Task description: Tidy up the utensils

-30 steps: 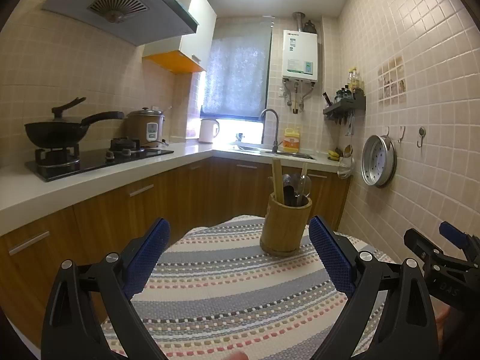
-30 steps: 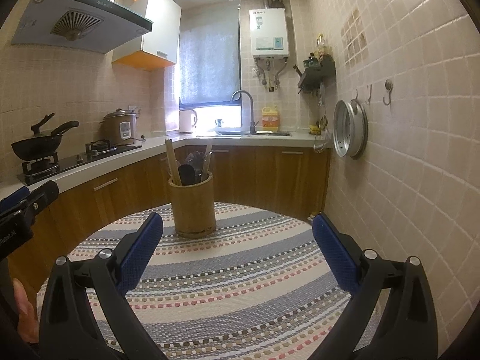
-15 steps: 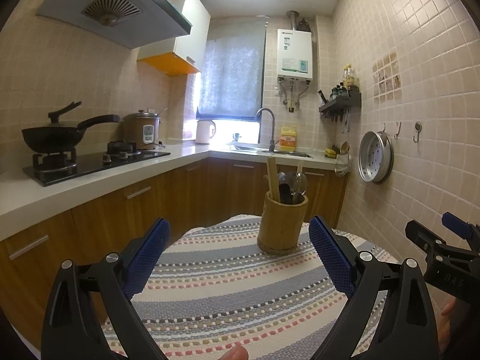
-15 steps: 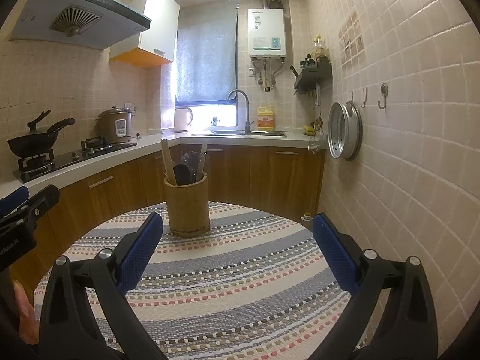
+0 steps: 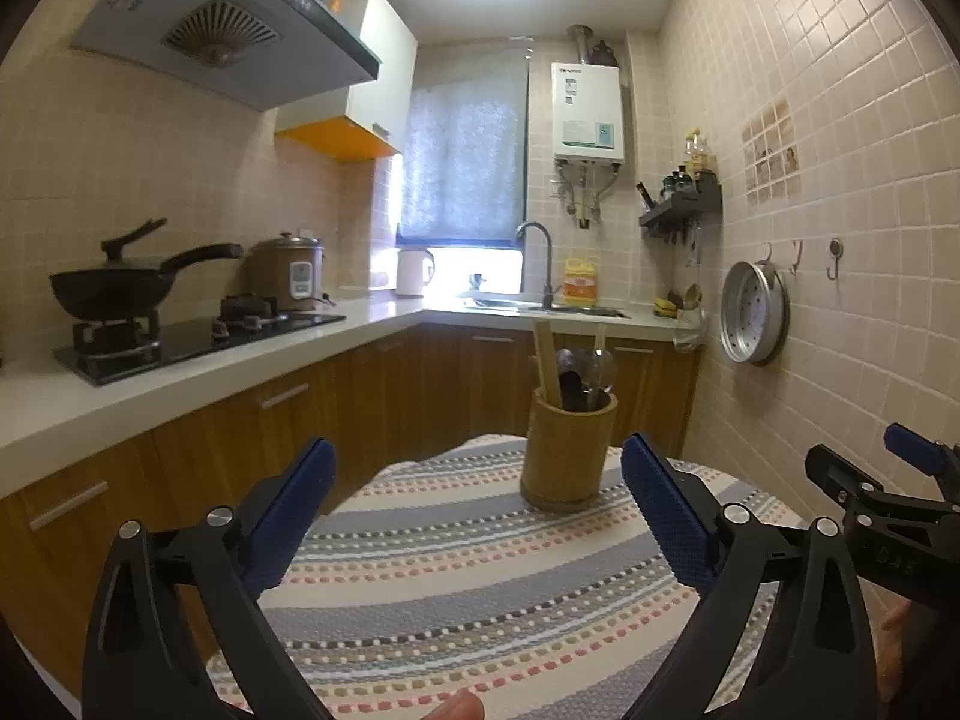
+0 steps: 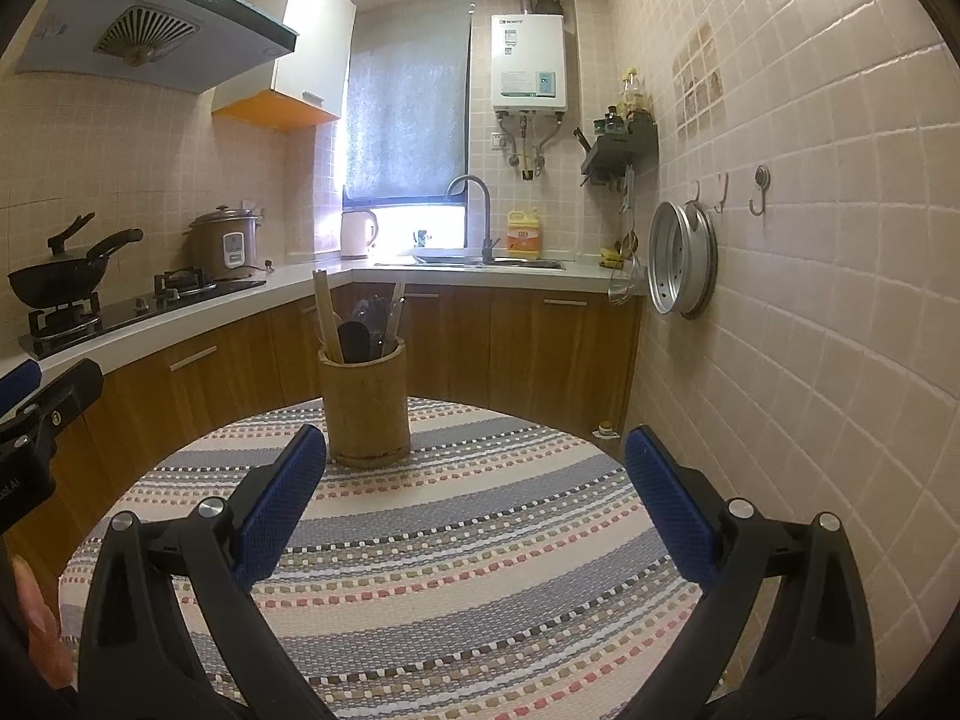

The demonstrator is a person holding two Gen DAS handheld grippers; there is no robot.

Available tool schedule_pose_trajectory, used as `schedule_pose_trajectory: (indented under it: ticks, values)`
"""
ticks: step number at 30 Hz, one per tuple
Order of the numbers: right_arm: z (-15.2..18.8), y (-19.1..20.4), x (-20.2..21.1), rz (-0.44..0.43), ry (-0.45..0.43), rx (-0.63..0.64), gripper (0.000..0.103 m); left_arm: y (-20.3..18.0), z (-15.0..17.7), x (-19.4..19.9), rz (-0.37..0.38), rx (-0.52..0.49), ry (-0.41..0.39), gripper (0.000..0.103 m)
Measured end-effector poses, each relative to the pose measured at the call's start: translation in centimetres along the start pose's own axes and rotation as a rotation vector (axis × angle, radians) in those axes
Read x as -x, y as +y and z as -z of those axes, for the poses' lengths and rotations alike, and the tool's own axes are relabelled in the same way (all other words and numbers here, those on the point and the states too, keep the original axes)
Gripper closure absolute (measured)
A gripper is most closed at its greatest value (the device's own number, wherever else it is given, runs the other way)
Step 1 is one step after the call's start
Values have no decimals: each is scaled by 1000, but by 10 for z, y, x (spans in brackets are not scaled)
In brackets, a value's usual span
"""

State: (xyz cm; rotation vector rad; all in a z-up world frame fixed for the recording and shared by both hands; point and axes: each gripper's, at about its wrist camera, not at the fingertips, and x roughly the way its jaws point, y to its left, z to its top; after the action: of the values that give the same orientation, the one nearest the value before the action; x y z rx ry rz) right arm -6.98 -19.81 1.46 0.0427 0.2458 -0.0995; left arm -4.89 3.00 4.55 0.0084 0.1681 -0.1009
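Risk: the bamboo holder (image 6: 365,405) is tall and narrow; a sideways knock from a finger could tip it and spill the utensils (image 6: 360,324).

Right claw (image 6: 474,483): spread wide, nothing held; holder ahead, just beyond its left fingertip.

Left claw (image 5: 477,492): spread, empty; holder ahead, toward its right finger.

Utensils: upright in holder, kinds hard to tell.

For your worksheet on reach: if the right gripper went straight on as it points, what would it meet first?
Probably nothing at first: the right gripper, open, points just right of the bamboo holder; beyond the table edge stand the cabinets.
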Motion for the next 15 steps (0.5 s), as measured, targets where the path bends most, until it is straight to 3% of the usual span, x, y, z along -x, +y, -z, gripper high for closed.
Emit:
schedule_pose_trajectory:
  ticks: [15]
  values:
    - [-4,-3,10,2,-20,-4,8,0,-3,5,-46,-8,-7,8]
